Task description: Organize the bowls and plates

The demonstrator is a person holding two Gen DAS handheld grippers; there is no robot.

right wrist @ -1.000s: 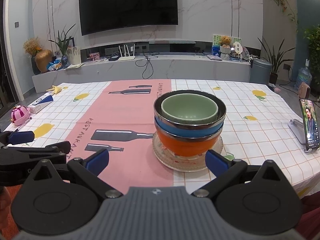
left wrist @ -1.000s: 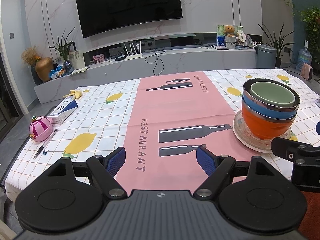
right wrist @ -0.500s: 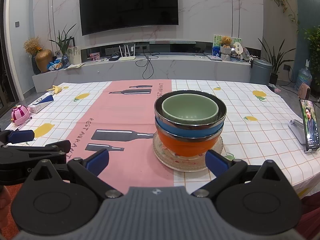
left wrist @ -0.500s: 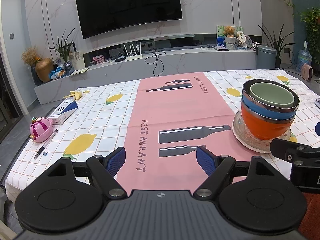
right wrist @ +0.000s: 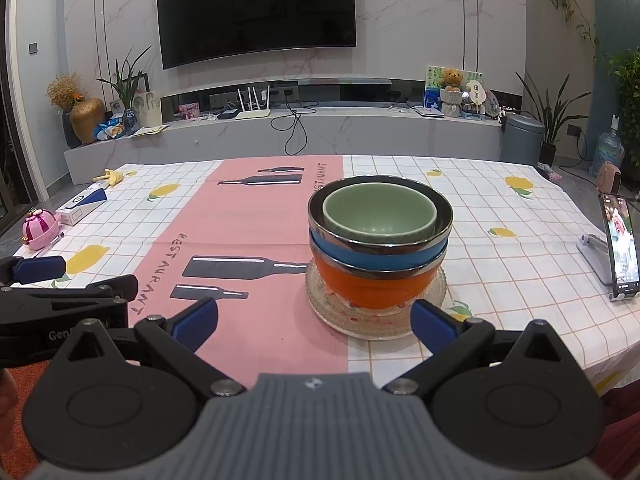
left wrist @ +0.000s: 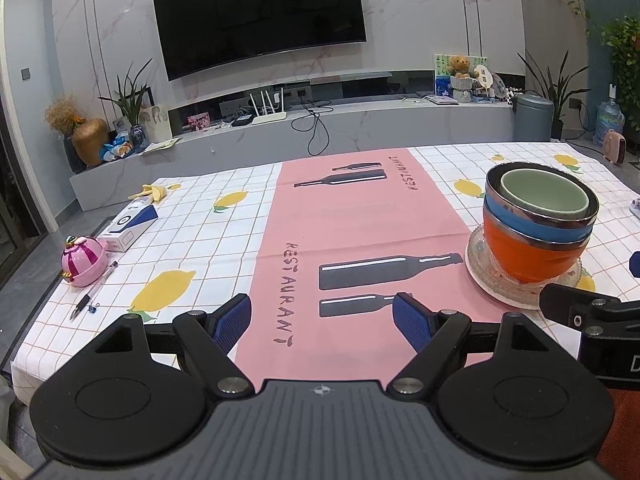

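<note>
A stack of bowls stands on a clear glass plate (right wrist: 436, 304) on the table: an orange bowl (right wrist: 372, 292) at the bottom, a blue bowl (right wrist: 376, 254) in it, a green bowl (right wrist: 380, 212) on top. The stack also shows in the left wrist view (left wrist: 536, 220), at the right. My right gripper (right wrist: 314, 318) is open and empty, just short of the plate's near rim. My left gripper (left wrist: 322, 318) is open and empty over the pink cloth strip, left of the stack.
A phone on a stand (right wrist: 618, 248) stands at the right. A pink round toy (left wrist: 84, 258), a pen (left wrist: 94, 290) and a blue-white box (left wrist: 130, 222) lie at the table's left edge. The tablecloth (left wrist: 224, 236) covers the table.
Both grippers have barely shifted. The bowl stack looks slightly nearer in both views. Nothing was taken hold of or let go.
</note>
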